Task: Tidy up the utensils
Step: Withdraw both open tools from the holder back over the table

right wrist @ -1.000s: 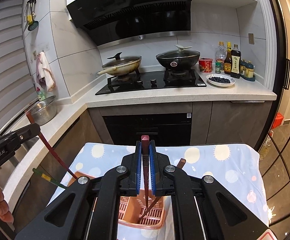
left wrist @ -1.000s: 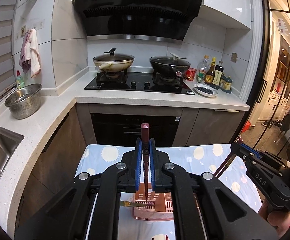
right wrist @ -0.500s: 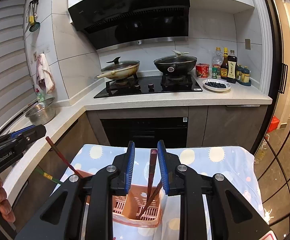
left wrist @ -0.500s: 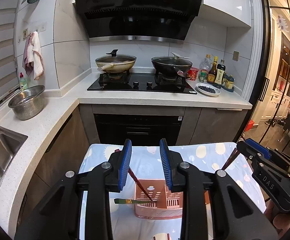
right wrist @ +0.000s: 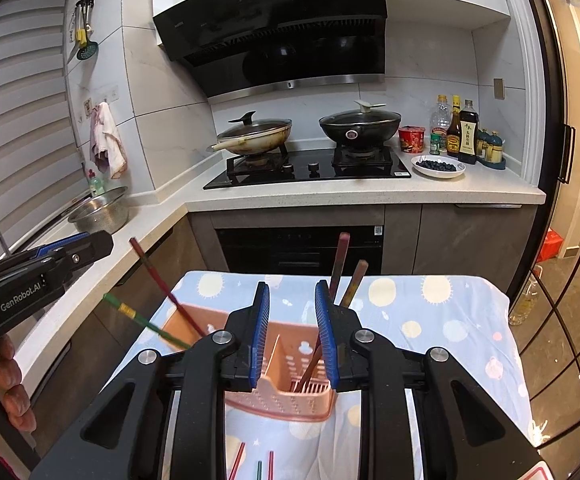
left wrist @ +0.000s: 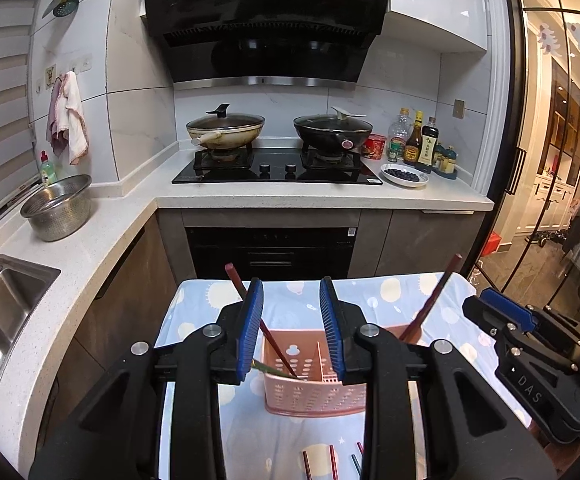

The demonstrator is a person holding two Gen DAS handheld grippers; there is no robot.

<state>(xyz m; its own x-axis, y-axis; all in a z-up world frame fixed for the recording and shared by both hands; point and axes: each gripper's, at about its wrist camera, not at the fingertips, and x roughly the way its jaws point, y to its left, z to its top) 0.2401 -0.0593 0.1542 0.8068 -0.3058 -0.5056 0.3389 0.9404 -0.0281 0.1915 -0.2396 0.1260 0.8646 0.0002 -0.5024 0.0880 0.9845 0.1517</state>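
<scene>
In the left wrist view the left gripper [left wrist: 291,334] stands with its blue pads apart and nothing clamped; its jaws have just been opening. A dark red chopstick [left wrist: 264,330] leans free in the left part of the pink basket [left wrist: 314,394], which sits on the dotted blue cloth of the table [left wrist: 394,292] at lower centre. In the right wrist view the right gripper [right wrist: 292,334] is likewise apart and empty, having just been opening, with two chopsticks [right wrist: 340,264] leaning in the basket's right compartment beside its right pad.

The step in hand looks like letting go and drawing back. To do it well, each gripper should pull straight back, so that no pad catches a leaning stick and tips the basket.

Only the right wrist view shows the green chopstick [right wrist: 146,322] in full, jutting out at the left. The left wrist view shows just its tip, yet shows the basket's whole front wall. Both catch loose chopsticks on the cloth at the bottom edge.
</scene>
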